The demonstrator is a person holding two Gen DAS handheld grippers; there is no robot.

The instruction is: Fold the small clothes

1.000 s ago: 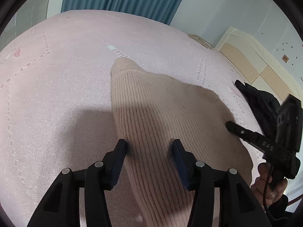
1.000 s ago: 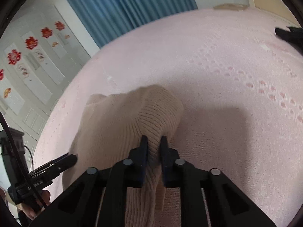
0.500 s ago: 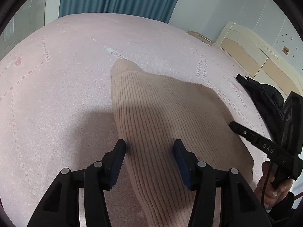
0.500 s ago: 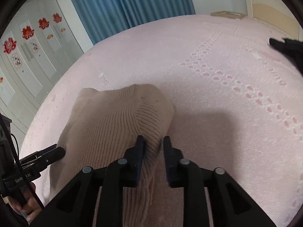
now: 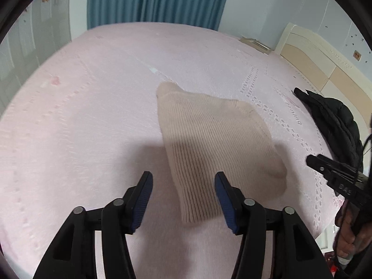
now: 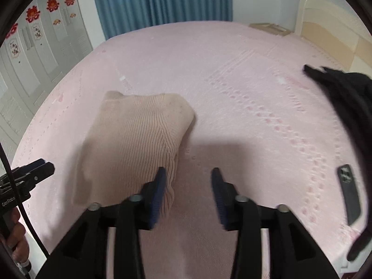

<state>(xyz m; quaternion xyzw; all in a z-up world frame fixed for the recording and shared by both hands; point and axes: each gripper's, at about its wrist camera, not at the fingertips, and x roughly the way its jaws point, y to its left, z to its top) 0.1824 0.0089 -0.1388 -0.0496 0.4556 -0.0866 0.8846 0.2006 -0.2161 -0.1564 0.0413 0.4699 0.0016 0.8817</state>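
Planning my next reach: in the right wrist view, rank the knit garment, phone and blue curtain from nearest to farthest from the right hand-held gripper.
1. Knit garment: just left of the right hand-held gripper, by its left finger.
2. Phone: on the bed, to the right.
3. Blue curtain: past the bed's far edge.

Both wrist cameras look steeply down along their fingers at the pink bed (image 5: 93, 116), fairly near. They share the beige knit garment (image 5: 216, 144), blue curtain (image 6: 162, 0) and, seemingly, the headboard.
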